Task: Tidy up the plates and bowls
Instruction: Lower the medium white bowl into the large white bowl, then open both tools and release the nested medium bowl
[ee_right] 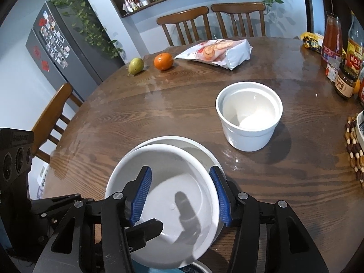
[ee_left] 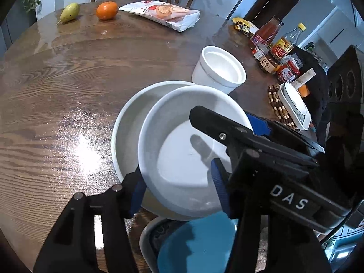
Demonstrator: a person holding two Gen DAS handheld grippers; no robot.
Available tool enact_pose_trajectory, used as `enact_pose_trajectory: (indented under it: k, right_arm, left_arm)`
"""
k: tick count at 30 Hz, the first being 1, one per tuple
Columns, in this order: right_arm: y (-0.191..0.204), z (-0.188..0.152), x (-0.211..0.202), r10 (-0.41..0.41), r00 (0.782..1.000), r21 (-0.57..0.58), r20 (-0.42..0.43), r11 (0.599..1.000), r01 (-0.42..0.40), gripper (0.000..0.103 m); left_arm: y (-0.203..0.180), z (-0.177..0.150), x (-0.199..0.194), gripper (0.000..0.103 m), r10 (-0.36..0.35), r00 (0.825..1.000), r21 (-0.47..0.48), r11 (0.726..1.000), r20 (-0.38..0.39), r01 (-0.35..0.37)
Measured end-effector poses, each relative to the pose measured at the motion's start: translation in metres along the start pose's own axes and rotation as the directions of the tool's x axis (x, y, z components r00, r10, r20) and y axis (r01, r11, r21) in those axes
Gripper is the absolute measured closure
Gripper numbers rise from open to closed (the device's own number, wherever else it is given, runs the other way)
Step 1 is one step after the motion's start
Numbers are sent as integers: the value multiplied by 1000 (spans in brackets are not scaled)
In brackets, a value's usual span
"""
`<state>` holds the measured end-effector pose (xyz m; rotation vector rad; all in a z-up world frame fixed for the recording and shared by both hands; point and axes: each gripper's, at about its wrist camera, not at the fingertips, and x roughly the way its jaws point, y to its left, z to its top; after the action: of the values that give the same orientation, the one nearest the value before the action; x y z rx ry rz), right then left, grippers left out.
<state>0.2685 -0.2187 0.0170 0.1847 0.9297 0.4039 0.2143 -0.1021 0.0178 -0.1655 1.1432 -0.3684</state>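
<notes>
A white shallow bowl (ee_left: 182,159) is held tilted over a larger white plate (ee_left: 127,132) on the round wooden table (ee_left: 56,86). My left gripper (ee_left: 179,188) is shut on the bowl's near rim, one blue pad outside, one inside. My right gripper (ee_right: 182,195) straddles the bowl's (ee_right: 163,204) right rim, jaws apart; its black finger shows in the left wrist view (ee_left: 218,127). The plate (ee_right: 200,150) lies under the bowl. A white deep pot (ee_right: 249,115), also in the left wrist view (ee_left: 218,69), stands upright further right.
A pear (ee_left: 69,12), an orange (ee_left: 107,10) and a snack bag (ee_left: 163,14) lie at the far side. Sauce bottles and jars (ee_left: 273,47) crowd the right edge beside a beaded trivet (ee_left: 278,104) bearing a dish. A blue plate (ee_left: 198,248) sits below the bowl. Chairs surround the table.
</notes>
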Motion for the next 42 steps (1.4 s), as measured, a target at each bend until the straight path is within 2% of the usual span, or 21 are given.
enact_pose_trajectory:
  k: [7,9,11,21,24,27,32,37,42]
  right_arm:
    - [-1,0,-5,-5,999,6,35,1000,5,48]
    - [-4,1,-7,-23,998,21,51,1000,22,41]
    - [-6,1,-10,-37,997,32,65,999,34,38]
    - [-8,2,-14,-30,995,46,96,999,26,38]
    - [-12,3,-18,-47,992,68,119,997,39,38]
    - [-18,4,-20,-62,989,100,132,994,49,38]
    - [-23,5,-21,-82,986,126,147,990,64,38]
    - [-29,5,-23,-88,982,160,166,985,61,37]
    - [-30,5,-23,-100,982,166,163,983,72,37]
  left_arm:
    - [1,1,-7,39,6,999,-12,1000,33,-6]
    - [3,1,-10,37,15,998,-19,1000,54,-14]
    - [4,2,-10,36,6,999,-26,1000,53,-5]
    - [6,2,-18,36,-3,997,-42,999,83,7]
    - [11,4,-22,35,-18,994,-73,997,105,25]
    - [18,6,-31,29,-43,988,-113,992,147,60]
    - [28,10,-41,29,-66,977,-144,985,202,96]
    - [33,13,-38,28,10,974,-166,986,227,28]
    - [37,16,-35,28,43,969,-170,985,244,-1]
